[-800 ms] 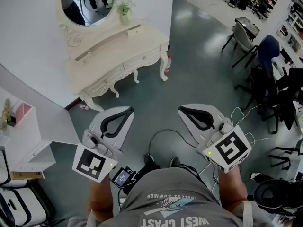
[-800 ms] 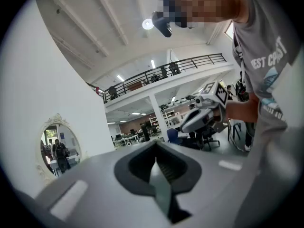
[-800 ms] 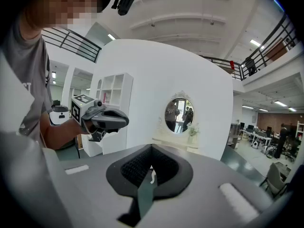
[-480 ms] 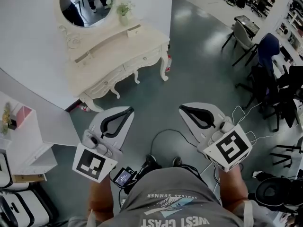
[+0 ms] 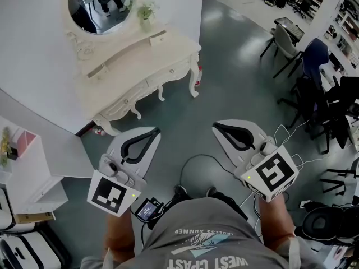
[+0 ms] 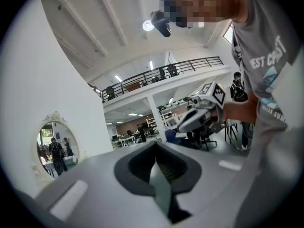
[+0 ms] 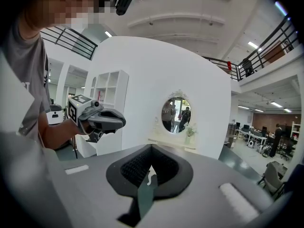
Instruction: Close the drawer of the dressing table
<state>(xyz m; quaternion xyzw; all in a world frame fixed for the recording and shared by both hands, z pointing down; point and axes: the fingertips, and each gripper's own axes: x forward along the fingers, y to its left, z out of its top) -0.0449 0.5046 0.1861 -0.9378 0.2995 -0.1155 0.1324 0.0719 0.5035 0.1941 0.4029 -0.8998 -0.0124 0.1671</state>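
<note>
Standing on the grey floor [image 5: 235,88], well apart from the cream dressing table [image 5: 132,74], up at 11 o'clock in the head view against a white wall. Above it an oval mirror [image 5: 101,1]; on its worktop, near the mirror's right edge, a small potted plant [image 5: 147,11]. On the raised back tier, toward the right end, a small drawer [image 5: 159,37] jutting a little out of its slot, with no hand-held gripper near it. Lower down, at 7 o'clock, the left hand-held gripper [image 5: 155,130], pressed together and pinching nothing, as plain in the left gripper view. At 5 o'clock, the right hand-held gripper [image 5: 215,129], likewise pressed together and bare. Both aimed toward 12 o'clock, side by side and apart from each other. Dark chairs [image 5: 314,66] at 2 o'clock; a white shelf unit [image 5: 31,172] at 8 o'clock.
</note>
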